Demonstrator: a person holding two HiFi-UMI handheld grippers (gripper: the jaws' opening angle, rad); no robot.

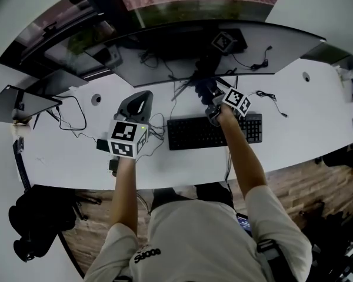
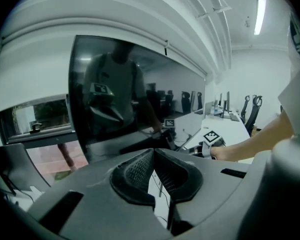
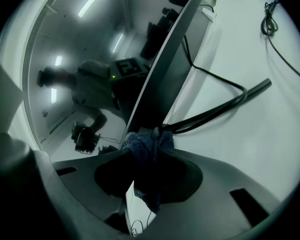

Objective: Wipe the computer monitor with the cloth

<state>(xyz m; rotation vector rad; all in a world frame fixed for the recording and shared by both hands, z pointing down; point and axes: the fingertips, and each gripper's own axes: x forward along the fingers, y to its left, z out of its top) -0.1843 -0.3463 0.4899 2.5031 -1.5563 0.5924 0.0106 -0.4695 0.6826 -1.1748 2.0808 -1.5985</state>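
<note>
- At 9 o'clock in the head view, a flat grey panel (image 1: 23,101) is standing at the left end of the white bench (image 1: 294,122). A black bag (image 1: 38,222) is lying on the floor (image 1: 317,181) at 7 o'clock.
- You are holding your left tool (image 2: 153,151) over the bench, at 9 o'clock from the keyboard (image 1: 194,134). Its jaws are meeting tip to tip with nothing between them, and they are pointing at the left half of the screen.
- The keyboard is lying at the middle of the bench, at 6 o'clock from the screen's centre.
- The monitor (image 1: 165,54), wide, curved and dark, is standing across the back of the bench at 12 o'clock. It is mirroring your arms and both marker cubes.
- You are reaching your right tool (image 3: 149,145) over the keyboard toward the middle of the monitor's lower edge. Its jaws are clamping the blue cloth (image 3: 146,191), which is bunching up between the tips and hanging down behind them.
- The cloth is sitting right at the monitor's bottom edge. I cannot tell whether it is pressing on the glass.
- A black cable (image 3: 225,103) is running across the bench at 2 o'clock from the cloth.
</note>
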